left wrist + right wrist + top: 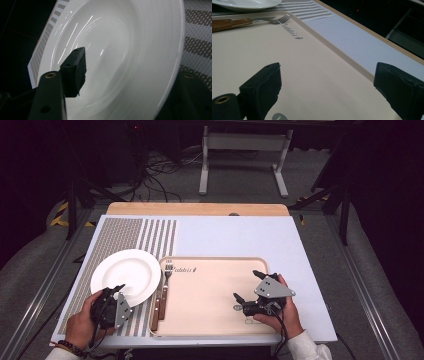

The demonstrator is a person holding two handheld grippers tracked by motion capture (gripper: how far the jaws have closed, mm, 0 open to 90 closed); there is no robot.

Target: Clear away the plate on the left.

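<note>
A white plate [126, 275] lies on a striped mat [135, 232] at the left. My left gripper [116, 291] is at the plate's near rim. One jaw reaches over the plate's [120, 50] inside and the other sits outside the rim at the right, so the rim lies between them; I see no pad pressing on it. My right gripper [246, 285] hovers open over the right part of a beige tray [210, 320], with nothing between its jaws [327, 75]. A fork [167, 272] and a wooden-handled knife [157, 312] lie along the tray's left edge.
The tray [287, 65] sits on a white board [240, 235] over a wooden tabletop [200, 209]. The fork [280, 18] and a wooden handle [229, 23] lie far from the right jaws. Cables and a white stand [245, 145] are on the floor behind.
</note>
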